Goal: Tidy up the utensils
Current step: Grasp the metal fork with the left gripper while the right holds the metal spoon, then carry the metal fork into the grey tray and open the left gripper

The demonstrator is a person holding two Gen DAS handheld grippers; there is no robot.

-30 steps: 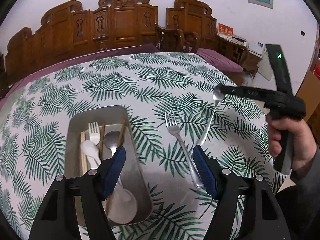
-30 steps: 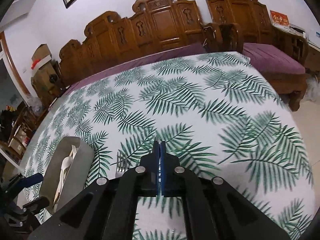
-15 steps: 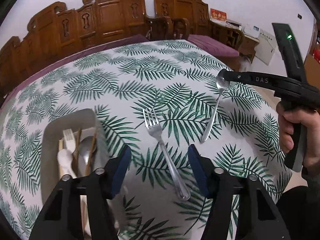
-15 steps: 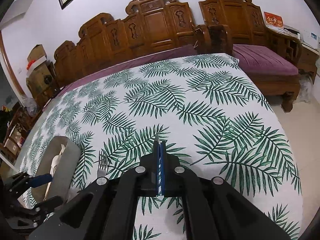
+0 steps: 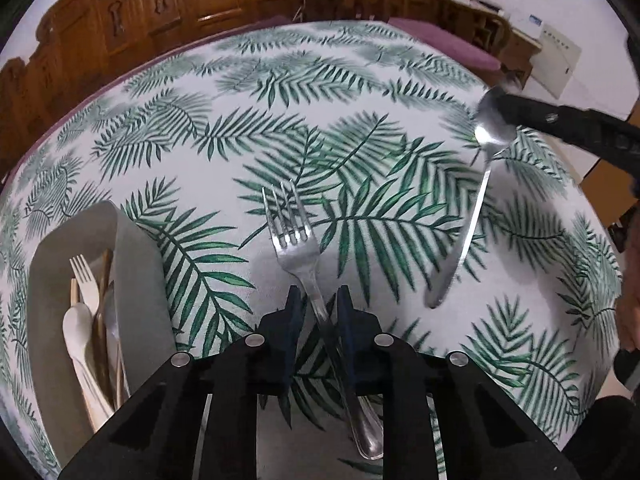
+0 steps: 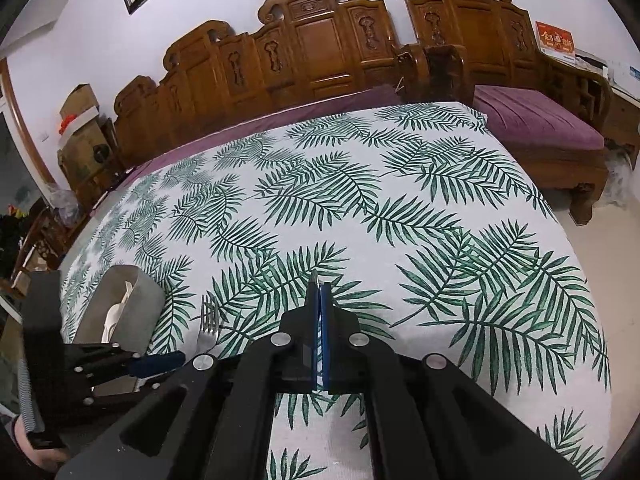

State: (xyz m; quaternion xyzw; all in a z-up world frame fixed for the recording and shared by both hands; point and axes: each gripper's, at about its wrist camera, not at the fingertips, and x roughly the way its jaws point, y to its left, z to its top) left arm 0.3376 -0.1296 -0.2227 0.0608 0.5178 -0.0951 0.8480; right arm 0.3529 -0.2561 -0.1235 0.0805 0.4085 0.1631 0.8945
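Note:
A metal fork (image 5: 294,248) lies on the leaf-print tablecloth, tines pointing away. My left gripper (image 5: 318,304) is low over it with its blue pads close on either side of the fork's handle, a small gap still showing. The fork's tines also show in the right wrist view (image 6: 209,322). My right gripper (image 6: 319,292) is shut on a metal spoon (image 5: 472,216) by its bowl, and the handle hangs down to the cloth. A grey metal tray (image 5: 136,280) at the left holds a white plastic fork, a white spoon, chopsticks and a metal spoon.
The table (image 6: 360,200) is covered by the white and green leaf cloth. Carved wooden benches (image 6: 320,48) with purple cushions stand right behind the far edge. The table's right edge drops to the floor (image 6: 600,248).
My left gripper has moved right from over the tray to the fork, dropped lower, and narrowed its jaws around the handle. The right gripper still holds the spoon.

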